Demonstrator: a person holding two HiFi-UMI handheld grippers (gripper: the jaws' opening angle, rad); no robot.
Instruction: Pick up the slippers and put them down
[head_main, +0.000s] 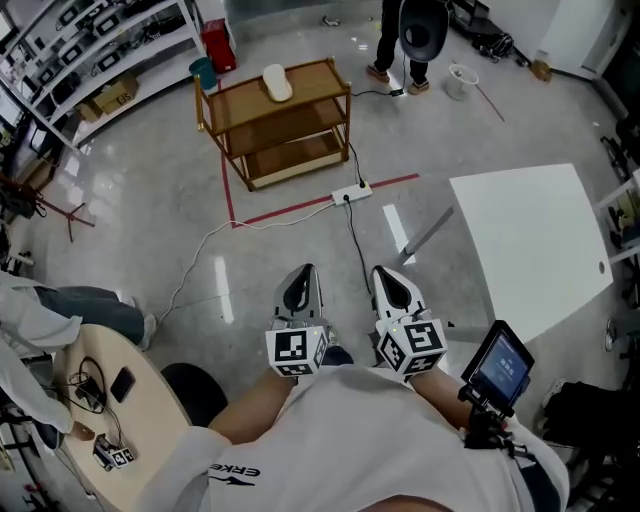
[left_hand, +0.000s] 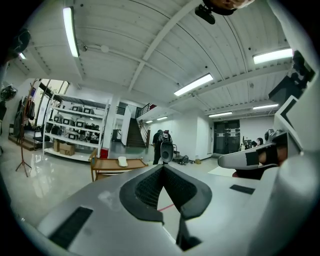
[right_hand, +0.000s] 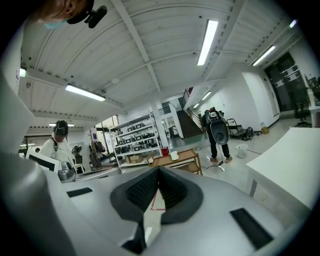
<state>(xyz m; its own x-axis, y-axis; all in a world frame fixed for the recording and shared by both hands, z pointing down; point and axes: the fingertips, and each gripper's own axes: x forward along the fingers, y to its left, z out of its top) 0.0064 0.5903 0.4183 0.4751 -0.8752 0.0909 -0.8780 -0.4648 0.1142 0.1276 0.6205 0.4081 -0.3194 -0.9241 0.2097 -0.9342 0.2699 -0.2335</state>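
Note:
A white slipper (head_main: 276, 82) lies on the top shelf of a wooden rack (head_main: 300, 112) across the floor. It also shows small and far in the left gripper view as the slipper (left_hand: 122, 161) and in the right gripper view as the slipper (right_hand: 174, 155). My left gripper (head_main: 306, 270) and right gripper (head_main: 380, 272) are held side by side close to my body, both pointing toward the rack. Both are shut, with nothing between the jaws, whose tips meet in the left gripper (left_hand: 163, 167) and right gripper (right_hand: 159, 169) views. No second slipper is visible.
A white table (head_main: 530, 240) stands to the right. Red tape (head_main: 320, 206) and a power strip (head_main: 352, 192) with cables lie before the rack. A person (head_main: 405, 40) stands beyond it. Storage shelving (head_main: 90, 50) is far left, and a round table (head_main: 110, 400) is near left.

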